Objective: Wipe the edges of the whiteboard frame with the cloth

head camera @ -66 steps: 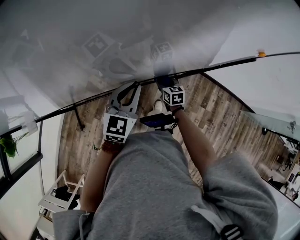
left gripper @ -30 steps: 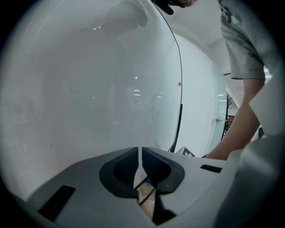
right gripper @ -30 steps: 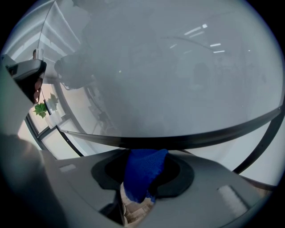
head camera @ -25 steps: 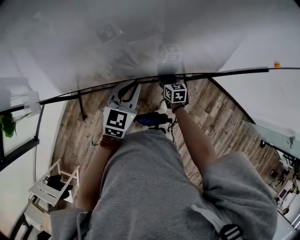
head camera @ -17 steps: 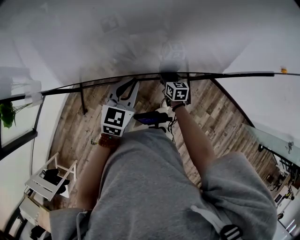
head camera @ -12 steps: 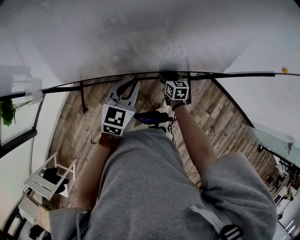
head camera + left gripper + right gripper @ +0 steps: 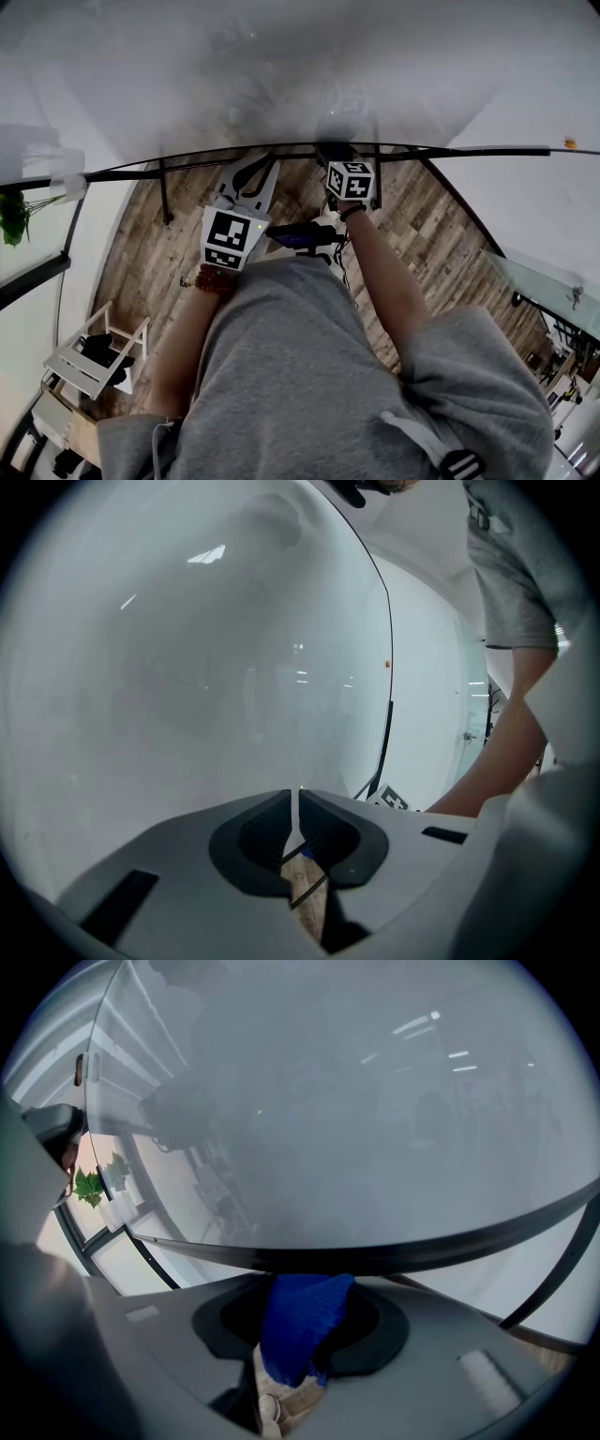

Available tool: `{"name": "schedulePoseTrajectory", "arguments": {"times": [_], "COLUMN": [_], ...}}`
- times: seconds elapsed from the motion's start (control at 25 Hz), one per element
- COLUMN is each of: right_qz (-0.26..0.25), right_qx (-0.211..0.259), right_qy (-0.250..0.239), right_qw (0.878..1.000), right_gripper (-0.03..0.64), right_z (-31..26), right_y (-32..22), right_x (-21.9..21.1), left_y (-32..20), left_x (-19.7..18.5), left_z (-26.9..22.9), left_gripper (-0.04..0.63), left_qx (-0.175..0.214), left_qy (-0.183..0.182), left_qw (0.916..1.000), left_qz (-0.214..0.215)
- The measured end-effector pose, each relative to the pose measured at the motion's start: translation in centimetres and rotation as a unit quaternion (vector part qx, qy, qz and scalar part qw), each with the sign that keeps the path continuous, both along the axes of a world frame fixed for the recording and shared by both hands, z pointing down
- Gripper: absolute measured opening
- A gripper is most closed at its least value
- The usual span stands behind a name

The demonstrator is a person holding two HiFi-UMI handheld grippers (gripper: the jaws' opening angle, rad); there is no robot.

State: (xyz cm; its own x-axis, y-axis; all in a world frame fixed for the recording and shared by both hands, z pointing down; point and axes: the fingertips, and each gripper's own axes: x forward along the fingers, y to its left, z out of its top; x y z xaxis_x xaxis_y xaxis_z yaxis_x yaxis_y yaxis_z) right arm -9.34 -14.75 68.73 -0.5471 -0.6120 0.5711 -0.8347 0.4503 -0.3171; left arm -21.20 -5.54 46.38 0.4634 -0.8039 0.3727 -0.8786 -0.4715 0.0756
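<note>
Glossy white, the whiteboard [image 7: 281,75] fills the upper view, and its dark frame [image 7: 450,152] runs across above a wood-plank floor [image 7: 431,225] (a pale wall [image 7: 553,84] stands at the right). The right tongs [image 7: 305,1283] clamp a blue cloth [image 7: 302,1326] up against the frame's bottom edge. The left tongs [image 7: 295,808], near the board, are pressed together on nothing.

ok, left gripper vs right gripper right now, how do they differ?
The left gripper has its fingers together on nothing; the right gripper is shut on the blue cloth. The right gripper has the cloth up at the dark frame; the left gripper faces the bare whiteboard, wiping nothing. Both sit close to the whiteboard, side by side.
</note>
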Motion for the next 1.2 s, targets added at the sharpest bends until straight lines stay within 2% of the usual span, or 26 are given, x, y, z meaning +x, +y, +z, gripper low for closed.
{"name": "schedulePoseTrajectory", "arguments": {"times": [1.2], "right_qz": [-0.003], "right_qx": [-0.016], "right_qy": [0.005], "right_qw": [1.000], "right_gripper": [0.164], "right_z": [-0.1], "right_y": [1.9], "right_x": [-7.0], "left_y": [0.7], "left_x": [-5.9], "left_z": [0.0], "left_gripper": [0.032], "left_qx": [0.000], "left_qy": [0.034], "left_qw": [0.9993], "left_qz": [-0.014]}}
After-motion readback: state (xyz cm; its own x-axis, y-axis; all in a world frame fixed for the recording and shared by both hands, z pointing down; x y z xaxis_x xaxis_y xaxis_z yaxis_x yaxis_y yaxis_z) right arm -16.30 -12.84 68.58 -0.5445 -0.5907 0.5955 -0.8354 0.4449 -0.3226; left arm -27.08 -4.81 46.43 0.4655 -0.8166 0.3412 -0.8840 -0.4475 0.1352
